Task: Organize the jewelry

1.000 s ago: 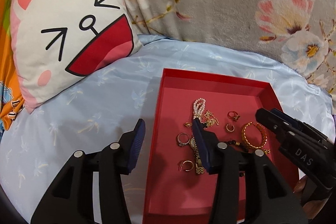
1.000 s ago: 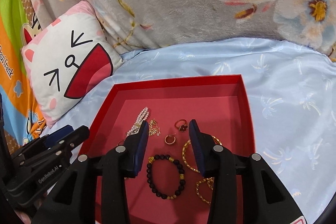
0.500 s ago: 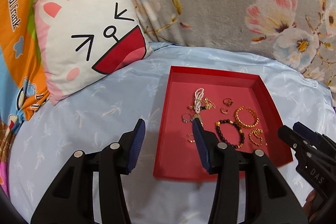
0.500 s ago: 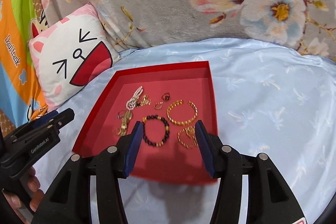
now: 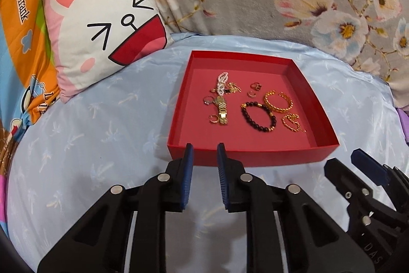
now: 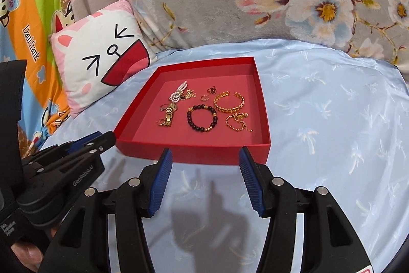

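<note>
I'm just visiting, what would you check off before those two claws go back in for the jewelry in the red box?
1. Left gripper holds nothing: ok; its jaws have just been closing, with only a narrow gap and nothing between them.
2. Right gripper ready to grasp: ok, open and empty, its jaws have just been opening.
3. Both grippers outside the red tray: ok, both hover short of its near wall.
4. Black bead bracelet lies apart from the gold bangle: ok.
5. Pearl piece separate from the gold watch band: not ok, they overlap.
6. Tray flat on the blue sheet: ok.
</note>
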Demonstrator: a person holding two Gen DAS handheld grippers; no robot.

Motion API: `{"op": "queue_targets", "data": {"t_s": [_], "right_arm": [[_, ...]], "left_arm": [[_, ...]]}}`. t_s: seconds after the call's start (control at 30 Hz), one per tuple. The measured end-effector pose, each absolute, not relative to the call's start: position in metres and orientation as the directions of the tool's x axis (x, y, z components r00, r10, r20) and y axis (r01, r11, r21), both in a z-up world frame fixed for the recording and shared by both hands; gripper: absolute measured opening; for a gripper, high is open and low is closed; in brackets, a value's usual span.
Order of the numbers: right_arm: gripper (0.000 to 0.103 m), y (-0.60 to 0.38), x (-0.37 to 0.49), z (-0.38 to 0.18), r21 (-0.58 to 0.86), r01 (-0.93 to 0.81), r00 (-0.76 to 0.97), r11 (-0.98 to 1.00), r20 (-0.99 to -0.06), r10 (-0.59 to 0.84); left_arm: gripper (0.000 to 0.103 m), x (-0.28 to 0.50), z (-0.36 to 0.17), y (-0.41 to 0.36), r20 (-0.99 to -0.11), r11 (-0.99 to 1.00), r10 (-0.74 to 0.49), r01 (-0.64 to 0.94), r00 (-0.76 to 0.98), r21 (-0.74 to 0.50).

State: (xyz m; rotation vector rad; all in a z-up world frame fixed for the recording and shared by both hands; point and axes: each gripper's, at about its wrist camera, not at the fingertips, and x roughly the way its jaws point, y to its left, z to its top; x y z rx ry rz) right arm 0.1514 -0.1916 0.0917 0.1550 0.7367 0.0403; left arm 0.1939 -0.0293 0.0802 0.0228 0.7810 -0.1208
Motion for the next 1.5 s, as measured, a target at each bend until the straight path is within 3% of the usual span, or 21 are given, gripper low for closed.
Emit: {"op": "queue_targets", "data": {"t_s": [0.37,0.43,0.47,0.53,0.57,0.6,0.63,0.9,1.5], "right_arm": [[0.054,-0.190,0.128,0.095,0.149,0.041,0.744,0.988,-0.665,0.070],[0.057,-0.191,0.125,0.095,0.139,0.054,0.740,0.989,-0.671,0.054],[0.062,-0.193,0.123,0.095,0.127,0.067,0.738,0.990,-0.673,0.037],[0.074,-0.199,0.118,0.094,0.109,0.113,0.745,0.988,-0.667,-0.011],[0.087,-0.203,0.115,0.094,0.113,0.131,0.753,0.985,-0.657,-0.024],[0.090,-0.209,0.111,0.094,0.121,0.152,0.765,0.981,-0.643,-0.039],[0.093,-0.212,0.109,0.093,0.132,0.159,0.774,0.978,-0.632,-0.040],[0.093,-0.209,0.106,0.089,0.064,0.156,0.763,0.986,-0.641,-0.079],[0.093,-0.198,0.097,0.084,0.054,0.129,0.759,0.990,-0.648,-0.063]], "left_arm": [[0.015,0.170,0.083,-0.043,-0.705,0.990,-0.105,0.138,0.702,-0.011],[0.020,0.168,0.082,-0.044,-0.706,0.991,-0.096,0.133,0.701,-0.002],[0.034,0.167,0.082,-0.045,-0.706,0.992,-0.081,0.123,0.704,0.009],[0.074,0.163,0.083,-0.039,-0.688,0.997,-0.040,0.075,0.724,0.021],[0.081,0.162,0.083,-0.036,-0.681,0.998,-0.032,0.060,0.732,0.018],[0.095,0.160,0.083,-0.032,-0.672,0.999,-0.026,0.038,0.740,0.003],[0.098,0.159,0.083,-0.028,-0.669,1.000,-0.029,0.029,0.743,-0.012],[0.098,0.154,0.071,-0.038,-0.682,0.995,0.012,0.059,0.731,0.081],[0.098,0.147,0.065,-0.023,-0.702,0.999,0.009,0.023,0.713,0.036]]}}
